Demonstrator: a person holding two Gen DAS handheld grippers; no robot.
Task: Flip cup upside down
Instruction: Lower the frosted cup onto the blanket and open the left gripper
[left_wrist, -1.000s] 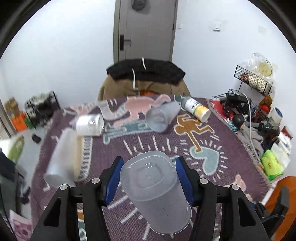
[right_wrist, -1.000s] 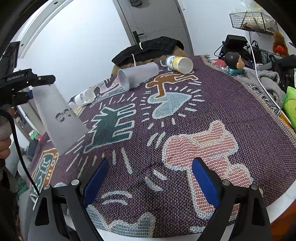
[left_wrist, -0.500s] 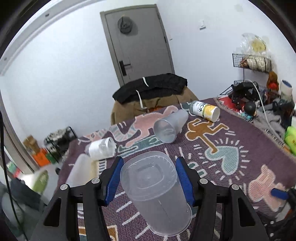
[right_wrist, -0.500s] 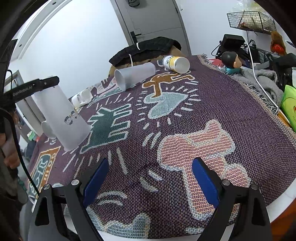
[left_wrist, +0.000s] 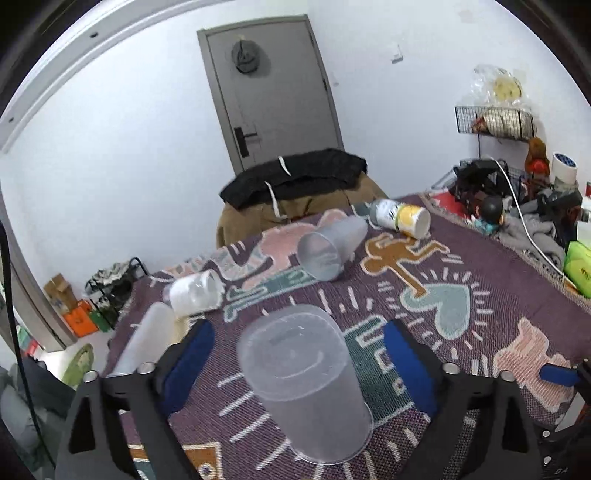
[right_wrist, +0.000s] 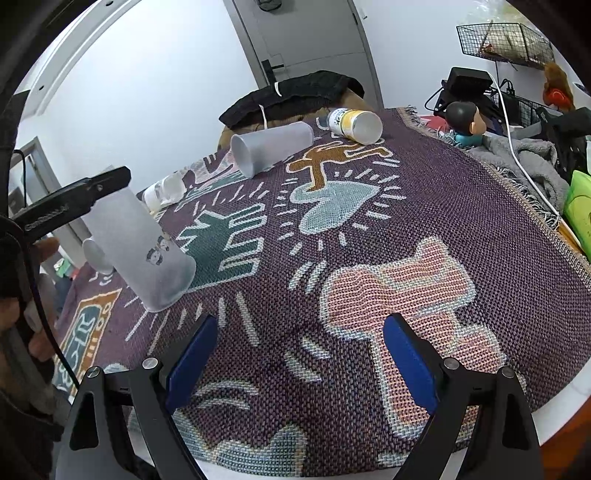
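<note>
A frosted plastic cup (left_wrist: 303, 384) stands upside down on the patterned cloth, base up, rim on the cloth; it also shows in the right wrist view (right_wrist: 140, 251), with a small cartoon print. My left gripper (left_wrist: 295, 365) is open around it, its blue pads apart from the cup walls on both sides. My right gripper (right_wrist: 295, 362) is open and empty, low over the front of the cloth, to the right of the cup.
A second frosted cup (left_wrist: 328, 243) lies on its side further back, next to a yellow-and-white cup (left_wrist: 402, 218). A clear cup (left_wrist: 195, 293) and a white cup (left_wrist: 147, 339) lie at the left. Clutter and cables (left_wrist: 517, 214) crowd the right edge.
My left gripper's jaws have opened and let go of the cup, which now rests rim-down on the cloth. The cup went from tilted in the air to standing. The right gripper stayed put.
</note>
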